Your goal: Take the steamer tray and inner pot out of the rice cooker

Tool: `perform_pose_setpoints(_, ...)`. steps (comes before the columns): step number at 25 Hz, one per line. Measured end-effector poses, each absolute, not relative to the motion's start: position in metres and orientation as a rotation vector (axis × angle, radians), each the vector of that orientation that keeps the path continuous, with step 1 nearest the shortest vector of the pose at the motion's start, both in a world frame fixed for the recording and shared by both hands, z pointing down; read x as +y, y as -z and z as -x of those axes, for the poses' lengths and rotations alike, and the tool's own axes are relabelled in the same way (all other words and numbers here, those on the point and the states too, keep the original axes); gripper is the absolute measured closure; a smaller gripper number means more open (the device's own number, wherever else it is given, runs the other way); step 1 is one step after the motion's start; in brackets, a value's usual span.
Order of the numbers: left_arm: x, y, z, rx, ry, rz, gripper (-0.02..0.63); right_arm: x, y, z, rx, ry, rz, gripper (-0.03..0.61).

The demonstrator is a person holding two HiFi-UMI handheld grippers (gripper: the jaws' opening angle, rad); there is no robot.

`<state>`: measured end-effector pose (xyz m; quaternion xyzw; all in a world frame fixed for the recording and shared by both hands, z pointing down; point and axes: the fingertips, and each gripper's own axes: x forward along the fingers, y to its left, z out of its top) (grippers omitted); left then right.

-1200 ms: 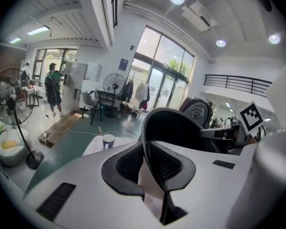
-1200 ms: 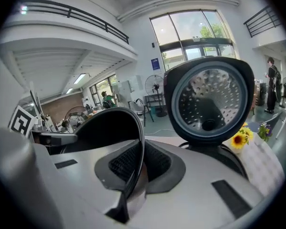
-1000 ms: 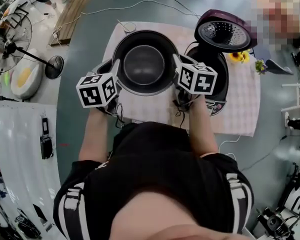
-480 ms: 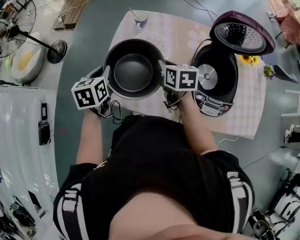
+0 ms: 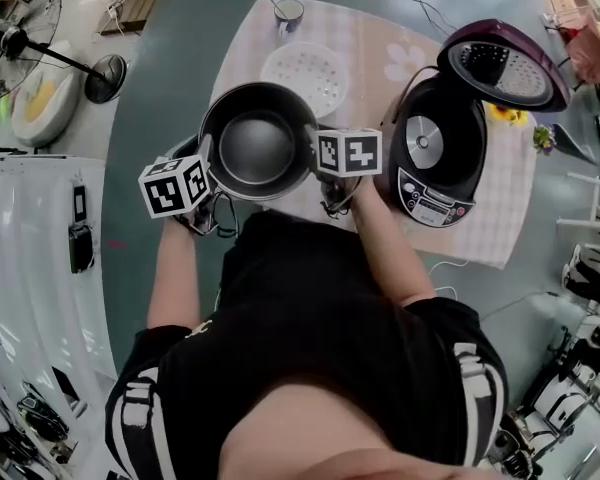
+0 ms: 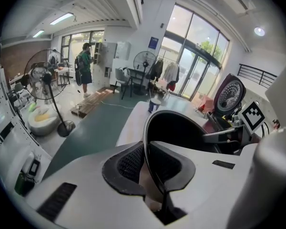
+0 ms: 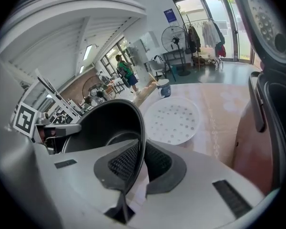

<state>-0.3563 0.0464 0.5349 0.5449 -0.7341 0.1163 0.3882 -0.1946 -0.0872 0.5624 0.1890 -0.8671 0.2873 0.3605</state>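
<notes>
left gripper (image 6: 145,161) jaws, right gripper (image 7: 140,162) jaws each pinching inner pot (image 5: 255,148) rim; steamer tray (image 5: 305,76) on table (image 5: 480,218).

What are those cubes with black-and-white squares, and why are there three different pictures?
There is no robot here. A person holds a hand-held clamp, called a gripper, in each hand, and the patterned cubes are part of those grippers. The head view comes from a camera on the person's head, looking steeply down. The other two views come from cameras riding on the left gripper and the right gripper, each looking along its own jaws. Both grippers are shut on the rim of the black inner pot, one on each side. On the table stand the open rice cooker, the white steamer tray and a cup.
</notes>
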Motion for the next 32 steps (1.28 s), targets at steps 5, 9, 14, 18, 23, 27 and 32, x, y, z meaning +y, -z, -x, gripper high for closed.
perform_pose_setpoints(5, 0.058, -0.552, 0.365, -1.849, -0.31, -1.373, 0.575, -0.073, -0.583, 0.202, -2.188, -0.771, -0.466, 0.545)
perform_pose_setpoints(9, 0.062, -0.569, 0.375, -1.831, -0.31, -1.362, 0.577, -0.067, -0.597, 0.21, -2.162, -0.764, -0.464, 0.543)
perform_pose_setpoints(14, 0.067, -0.589, 0.386, -1.808, -0.296, -1.351, 0.578, -0.061, -0.61, 0.218, -2.133, -0.752, -0.475, 0.543)
perform_pose_setpoints(18, 0.063, -0.601, 0.396, -1.825, -0.267, -1.362, 0.583, -0.058, -0.617, 0.222, -2.138, -0.752, -0.502, 0.538)
perform_pose_setpoints(23, 0.058, -0.603, 0.403, -1.816, -0.264, -1.386, 0.583, -0.059, -0.615, 0.226, -2.144, -0.721, -0.526, 0.534)
perform_pose_setpoints(27, 0.063, -0.61, 0.407, -1.796, -0.346, -1.359, 0.583, -0.051, -0.613, 0.229, -2.14, -0.693, -0.511, 0.525)
perform_pose_setpoints(32, 0.062, -0.613, 0.405, -1.807, -0.476, -1.356, 0.581, -0.05, -0.609, 0.228, -2.17, -0.657, -0.539, 0.525)
